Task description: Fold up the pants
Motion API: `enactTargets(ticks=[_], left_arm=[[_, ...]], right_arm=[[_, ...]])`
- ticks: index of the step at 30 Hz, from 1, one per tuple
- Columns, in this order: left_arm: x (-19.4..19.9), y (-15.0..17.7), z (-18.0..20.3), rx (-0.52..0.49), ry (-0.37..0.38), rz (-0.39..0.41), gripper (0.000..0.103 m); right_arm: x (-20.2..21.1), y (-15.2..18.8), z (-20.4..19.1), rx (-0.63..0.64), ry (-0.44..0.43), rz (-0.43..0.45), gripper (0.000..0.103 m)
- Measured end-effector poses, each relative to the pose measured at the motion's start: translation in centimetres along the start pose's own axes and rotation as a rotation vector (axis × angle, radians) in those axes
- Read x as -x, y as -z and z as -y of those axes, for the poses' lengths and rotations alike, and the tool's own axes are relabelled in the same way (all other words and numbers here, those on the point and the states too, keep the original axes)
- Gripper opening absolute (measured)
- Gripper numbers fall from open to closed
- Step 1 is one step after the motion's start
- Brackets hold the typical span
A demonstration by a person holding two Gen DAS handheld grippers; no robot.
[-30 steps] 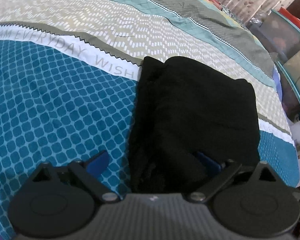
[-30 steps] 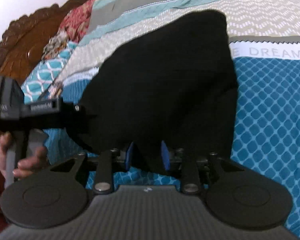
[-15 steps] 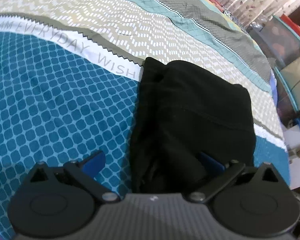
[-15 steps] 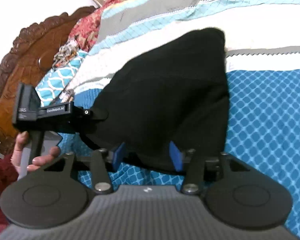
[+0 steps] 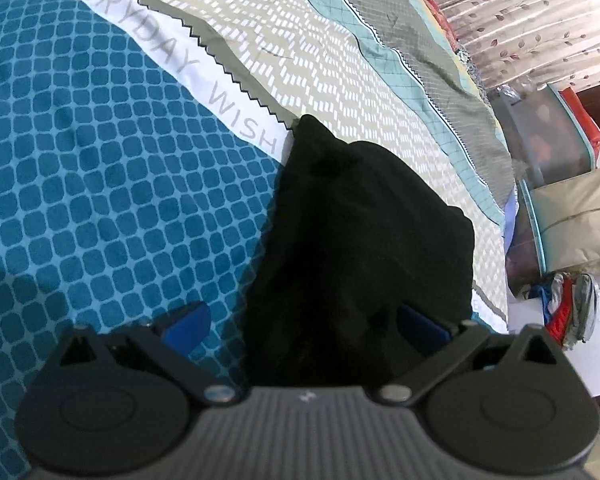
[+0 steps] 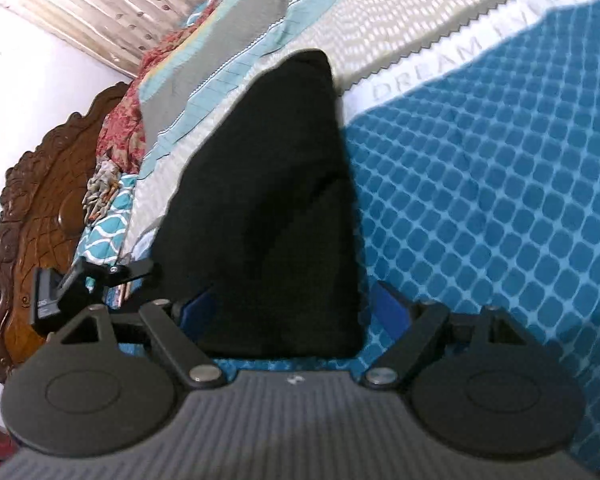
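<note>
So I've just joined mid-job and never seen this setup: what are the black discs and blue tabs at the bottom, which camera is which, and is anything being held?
Each picture comes from a fisheye camera mounted on a hand-held two-finger gripper, looking forward along its fingers. The black discs and blue tabs are the gripper's own parts. The left wrist view shows the left gripper; the right wrist view shows the right gripper, with the left one at its left edge. On the patterned blue and beige bedsheet lies a folded pair of black cloth pants. The right gripper's jaws have just been opening, with the pants' near end between them but not pinched. The left gripper is open too, so nothing is held.
</note>
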State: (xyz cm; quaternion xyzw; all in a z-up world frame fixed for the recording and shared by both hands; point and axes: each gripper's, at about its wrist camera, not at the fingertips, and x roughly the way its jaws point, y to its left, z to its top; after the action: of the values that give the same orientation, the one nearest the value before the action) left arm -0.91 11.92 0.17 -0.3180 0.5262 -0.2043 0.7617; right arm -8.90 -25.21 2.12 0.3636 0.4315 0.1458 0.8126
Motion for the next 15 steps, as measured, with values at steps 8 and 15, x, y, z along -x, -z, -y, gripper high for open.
enactTargets(ticks=[8, 15], left_arm=[[-0.4, 0.4, 0.6, -0.056, -0.031, -0.003, 0.103], [-0.4, 1.1, 1.1, -0.104, -0.054, 0.009, 0.103]], right_arm=[[0.7, -0.8, 1.6, -0.112, -0.083, 0.013, 0.088], [1.0, -0.9, 1.6, -0.088, -0.086, 0.017, 0.090]])
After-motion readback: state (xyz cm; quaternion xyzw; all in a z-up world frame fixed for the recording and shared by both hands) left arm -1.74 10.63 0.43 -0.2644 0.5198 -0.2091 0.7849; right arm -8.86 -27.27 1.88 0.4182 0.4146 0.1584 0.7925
